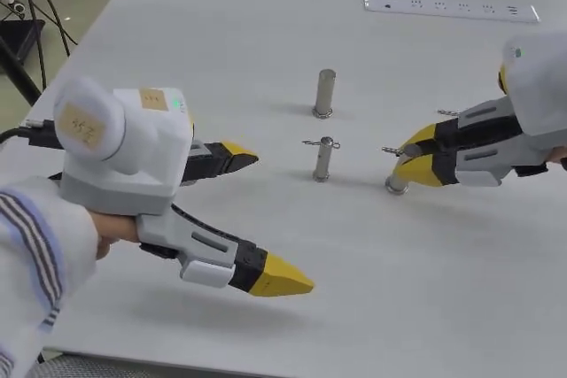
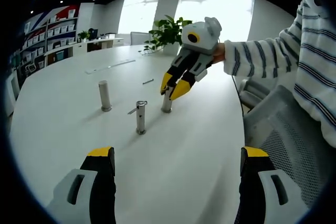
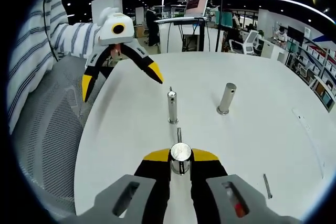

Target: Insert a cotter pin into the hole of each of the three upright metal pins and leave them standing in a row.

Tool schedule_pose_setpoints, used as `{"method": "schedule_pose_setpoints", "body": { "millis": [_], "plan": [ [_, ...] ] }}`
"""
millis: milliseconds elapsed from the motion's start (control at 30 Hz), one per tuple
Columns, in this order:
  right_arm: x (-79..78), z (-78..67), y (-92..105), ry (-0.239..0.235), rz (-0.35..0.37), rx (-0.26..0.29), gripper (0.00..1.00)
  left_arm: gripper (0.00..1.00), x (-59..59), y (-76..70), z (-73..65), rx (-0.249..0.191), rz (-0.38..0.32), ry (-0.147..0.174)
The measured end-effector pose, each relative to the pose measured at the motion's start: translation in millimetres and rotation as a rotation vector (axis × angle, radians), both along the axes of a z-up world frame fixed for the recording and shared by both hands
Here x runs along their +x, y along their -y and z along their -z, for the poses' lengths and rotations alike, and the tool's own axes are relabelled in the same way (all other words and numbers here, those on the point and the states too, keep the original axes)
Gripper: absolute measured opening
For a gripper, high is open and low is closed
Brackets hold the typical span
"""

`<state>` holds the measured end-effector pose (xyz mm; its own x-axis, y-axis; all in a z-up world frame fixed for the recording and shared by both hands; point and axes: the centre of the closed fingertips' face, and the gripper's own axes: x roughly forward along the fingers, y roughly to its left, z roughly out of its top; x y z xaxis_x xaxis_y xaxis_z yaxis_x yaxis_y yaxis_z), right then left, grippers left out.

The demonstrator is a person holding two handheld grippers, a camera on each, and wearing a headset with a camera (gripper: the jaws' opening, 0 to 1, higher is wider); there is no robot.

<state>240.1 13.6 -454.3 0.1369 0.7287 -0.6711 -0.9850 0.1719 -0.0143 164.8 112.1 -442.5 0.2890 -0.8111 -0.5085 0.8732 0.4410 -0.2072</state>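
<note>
Three upright metal pins stand on the white table. The far pin point(image 1: 325, 93) is bare. The middle pin point(image 1: 324, 158) has a cotter pin point(image 1: 319, 142) through its top. My right gripper point(image 1: 406, 157) is shut around the top of the nearest pin point(image 1: 395, 186), whose round head point(image 3: 180, 152) sits between the jaws. A cotter pin point(image 1: 390, 150) pokes out of it on the far side. My left gripper point(image 1: 266, 219) hovers open and empty at the lower left, apart from the pins.
A loose cotter pin point(image 1: 447, 112) lies on the table behind the right gripper. A white power strip point(image 1: 450, 8) lies along the far edge. Cables and a chair base point(image 1: 27, 6) are on the floor past the table's left edge.
</note>
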Motion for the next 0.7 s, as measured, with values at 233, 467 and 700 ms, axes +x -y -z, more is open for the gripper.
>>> {"method": "schedule_pose_setpoints", "body": {
  "millis": [233, 467, 700],
  "plan": [
    [0.5, -2.0, -0.1, 0.003, 0.001, 0.018, 0.08, 0.99, 0.3, -1.0, 0.7, 0.003, -0.001, -0.002],
    [0.6, -1.6, 1.0, -0.004, -0.005, 0.025, 0.08, 0.99, -0.4, -0.9, -0.7, -0.001, -0.003, -0.004],
    [-2.3, -3.7, -0.7, 0.021, -0.009, 0.039, 0.09, 0.99, -1.7, -0.9, -1.8, 0.001, -0.003, -0.002]
  ]
}}
